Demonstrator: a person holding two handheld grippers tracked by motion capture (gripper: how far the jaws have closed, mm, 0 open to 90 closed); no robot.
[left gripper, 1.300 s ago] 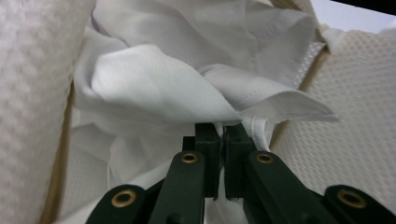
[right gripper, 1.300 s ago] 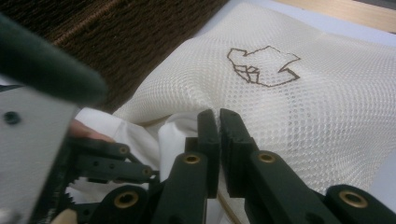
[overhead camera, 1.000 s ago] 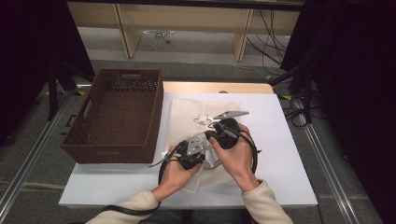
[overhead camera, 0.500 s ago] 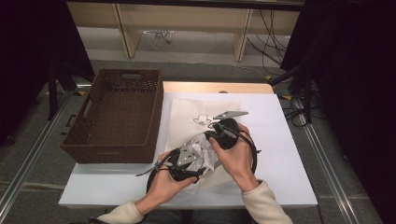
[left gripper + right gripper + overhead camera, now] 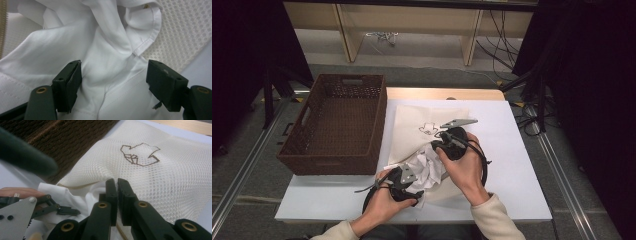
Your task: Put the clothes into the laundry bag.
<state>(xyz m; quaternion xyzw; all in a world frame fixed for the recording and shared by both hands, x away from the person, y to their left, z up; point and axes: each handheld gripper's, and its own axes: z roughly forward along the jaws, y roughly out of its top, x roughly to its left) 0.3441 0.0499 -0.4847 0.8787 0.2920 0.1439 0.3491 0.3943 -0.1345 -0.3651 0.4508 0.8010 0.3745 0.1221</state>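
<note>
White table (image 5: 522, 165), white cloth (image 5: 105, 62) between left gripper (image 5: 113, 82) jaws

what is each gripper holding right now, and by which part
The right gripper is shut on the mesh laundry bag, at its edge by the opening. The left gripper has just been opening; the white garment lies between its jaws, unpinched.

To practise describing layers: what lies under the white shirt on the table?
Under the white shirt lies a cream mesh bag, spread on the table. The shirt covers the bag's near edge, so that edge stays hidden.
</note>
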